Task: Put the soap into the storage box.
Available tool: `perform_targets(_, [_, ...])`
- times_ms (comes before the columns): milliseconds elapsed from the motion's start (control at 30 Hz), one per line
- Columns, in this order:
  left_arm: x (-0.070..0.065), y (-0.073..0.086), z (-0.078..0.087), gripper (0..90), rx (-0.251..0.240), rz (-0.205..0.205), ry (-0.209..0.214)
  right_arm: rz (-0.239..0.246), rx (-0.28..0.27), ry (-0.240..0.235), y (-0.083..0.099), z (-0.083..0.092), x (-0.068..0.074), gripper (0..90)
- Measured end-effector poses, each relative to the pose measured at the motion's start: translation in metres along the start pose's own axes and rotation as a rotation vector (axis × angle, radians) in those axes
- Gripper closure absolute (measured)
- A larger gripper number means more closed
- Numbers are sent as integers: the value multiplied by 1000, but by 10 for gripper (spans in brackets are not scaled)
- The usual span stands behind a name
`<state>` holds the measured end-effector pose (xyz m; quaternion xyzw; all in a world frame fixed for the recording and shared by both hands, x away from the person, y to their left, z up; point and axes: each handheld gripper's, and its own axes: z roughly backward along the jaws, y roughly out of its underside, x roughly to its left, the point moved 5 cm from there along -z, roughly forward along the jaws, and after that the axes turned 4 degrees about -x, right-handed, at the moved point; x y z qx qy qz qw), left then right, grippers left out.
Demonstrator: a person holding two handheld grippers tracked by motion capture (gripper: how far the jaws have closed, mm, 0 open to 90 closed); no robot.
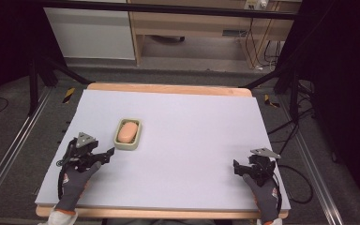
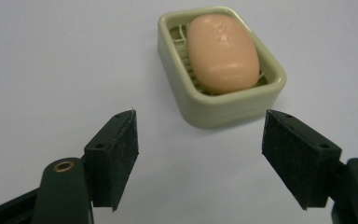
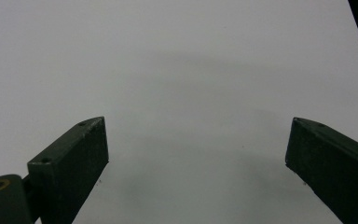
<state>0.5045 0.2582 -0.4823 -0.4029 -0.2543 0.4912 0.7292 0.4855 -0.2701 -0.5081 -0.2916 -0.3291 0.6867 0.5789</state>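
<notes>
Left gripper jaws wide apart, aimed at soap lying in dish at 12 o'clock just ahead; right gripper likewise spread over bare mat at 4 o'clock; advise square, centred approach, gentle closure, since soap likely slippery.

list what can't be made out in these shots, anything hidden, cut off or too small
- Dish floor: left gripper view, the soap covers most of the soap dish and its ridges.
- Soap's underside: hidden by the dish in both views.
- Right tongs: right gripper view, the right jaw is cut off by the frame edge.
- Left tongs: high view, too small to judge the gap.
</notes>
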Motion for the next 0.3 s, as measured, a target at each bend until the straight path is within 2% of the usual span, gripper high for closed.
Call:
perform_targets(67, [1, 7, 0, 266, 20, 9, 4, 1, 0, 6, 0, 0, -1, 62])
perform_targets(300, [2, 16, 1, 262, 45, -5, 5, -9, -8, 16, 1, 2, -7, 62])
